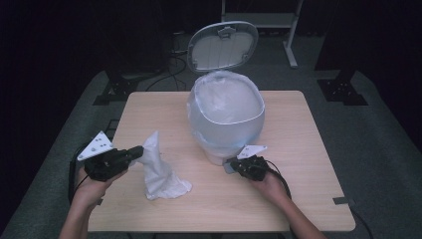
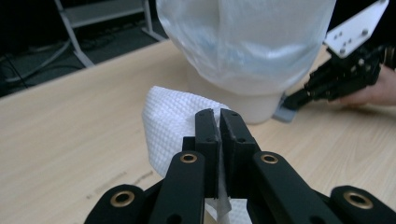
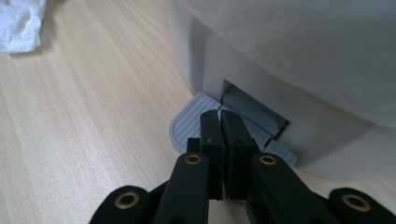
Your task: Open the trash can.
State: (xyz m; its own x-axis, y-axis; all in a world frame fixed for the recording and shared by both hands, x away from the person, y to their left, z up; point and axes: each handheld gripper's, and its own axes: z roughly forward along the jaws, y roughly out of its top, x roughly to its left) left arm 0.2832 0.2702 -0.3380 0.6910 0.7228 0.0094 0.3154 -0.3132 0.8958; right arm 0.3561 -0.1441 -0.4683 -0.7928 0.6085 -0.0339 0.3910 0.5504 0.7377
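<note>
A white pedal bin [image 1: 226, 114] lined with a clear plastic bag stands mid-table, its lid [image 1: 223, 46] tipped up and open at the back. My left gripper [image 1: 137, 152] is shut on the top corner of a white paper towel [image 1: 159, 172], whose lower end rests on the table. In the left gripper view the towel [image 2: 173, 121] is pinched between the jaws [image 2: 218, 113]. My right gripper [image 1: 233, 166] is shut, and its tips lie on the bin's grey pedal [image 3: 187, 123] at the base of the bin [image 3: 280, 70]. The pedal [image 2: 282, 114] is under the right gripper [image 2: 292, 100] in the left gripper view too.
The wooden table [image 1: 298, 149] carries only the bin and the towel. A crumpled edge of the towel [image 3: 18, 23] lies far left of the right gripper. Dark floor, cables and a metal stand frame [image 1: 291, 40] lie beyond the table's far edge.
</note>
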